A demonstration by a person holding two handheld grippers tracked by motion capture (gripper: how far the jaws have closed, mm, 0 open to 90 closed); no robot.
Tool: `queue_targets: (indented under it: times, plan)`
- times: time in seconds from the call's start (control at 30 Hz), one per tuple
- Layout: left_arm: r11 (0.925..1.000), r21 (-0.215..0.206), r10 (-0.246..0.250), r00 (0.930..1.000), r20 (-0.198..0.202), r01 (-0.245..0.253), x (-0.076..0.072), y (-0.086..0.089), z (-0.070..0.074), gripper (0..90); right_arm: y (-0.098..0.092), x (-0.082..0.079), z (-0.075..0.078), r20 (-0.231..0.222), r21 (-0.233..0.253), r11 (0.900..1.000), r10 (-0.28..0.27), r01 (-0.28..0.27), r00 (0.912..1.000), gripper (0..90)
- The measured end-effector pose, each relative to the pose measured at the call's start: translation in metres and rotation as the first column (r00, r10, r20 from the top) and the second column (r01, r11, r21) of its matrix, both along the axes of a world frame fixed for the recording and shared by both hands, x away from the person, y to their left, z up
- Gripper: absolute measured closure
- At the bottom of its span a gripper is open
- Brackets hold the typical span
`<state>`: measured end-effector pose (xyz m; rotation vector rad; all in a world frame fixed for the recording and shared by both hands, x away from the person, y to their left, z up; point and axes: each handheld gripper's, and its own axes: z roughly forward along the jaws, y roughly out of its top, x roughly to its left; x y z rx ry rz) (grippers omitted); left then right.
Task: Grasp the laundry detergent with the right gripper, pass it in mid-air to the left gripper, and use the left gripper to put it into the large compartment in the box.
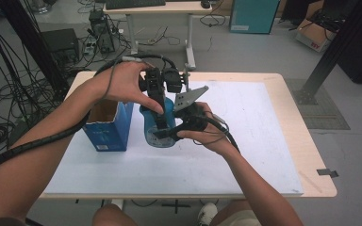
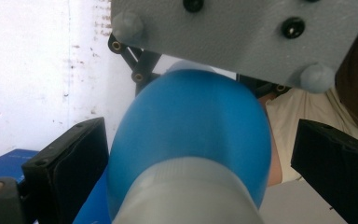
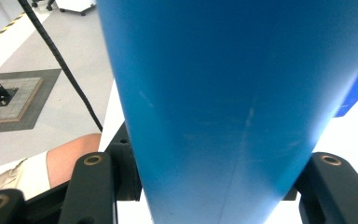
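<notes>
At far left of the high view, an open blue box [image 1: 108,126] stands on the white mat [image 1: 245,141] of the table, just beside the blue bottle [image 1: 159,123], which is upright near the mat's middle.

The left hand [image 1: 122,82] comes from the left w/ forearm raised and wrist bent, holding the left gripper [image 1: 160,123] pointing steeply down onto the bottle. In the left gripper view its jaws stand wide apart, one on each side of the bottle's rounded top, w/ a gap at both sides, so not closed on it.

The right hand [image 1: 202,129] comes from below right; the right gripper [image 1: 162,135] lies approx. level, at the bottle's lower part. In the right gripper view its jaws sit at both sides of the bottle body, apparently clamping it.
</notes>
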<state>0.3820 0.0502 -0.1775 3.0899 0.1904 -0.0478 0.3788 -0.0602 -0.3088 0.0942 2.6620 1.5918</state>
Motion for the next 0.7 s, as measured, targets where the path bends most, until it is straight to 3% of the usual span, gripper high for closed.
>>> queue_targets:
  times: [0.37,0.4,0.43,0.7]
  plan:
    - [0.9999,-0.007,0.009,0.9999,0.008,-0.009,-0.0008,0.0014,0.0006,4.6,0.0006,0.0002,-0.0006,0.0,-0.002,1.0,0.003,-0.003,1.0,42.8]
    - [0.9999,-0.006,0.009,0.9999,0.007,-0.009,-0.0007,0.0014,0.0007,4.6,0.001,0.0014,-0.0008,0.019,-0.002,1.0,0.01,-0.01,0.9998,42.8]
    - [0.9999,-0.006,0.01,0.9999,0.009,-0.01,-0.0009,0.0016,0.0007,4.6,0.0008,0.0002,-0.0006,-0.001,-0.003,1.0,0.003,-0.003,1.0,42.9]
    - [0.9998,-0.01,0.015,0.9998,0.014,-0.015,-0.001,0.0029,0.0022,4.9,0.0003,0.0001,-0.0012,-0.017,0.004,1.0,-0.015,0.015,0.9997,43.2]
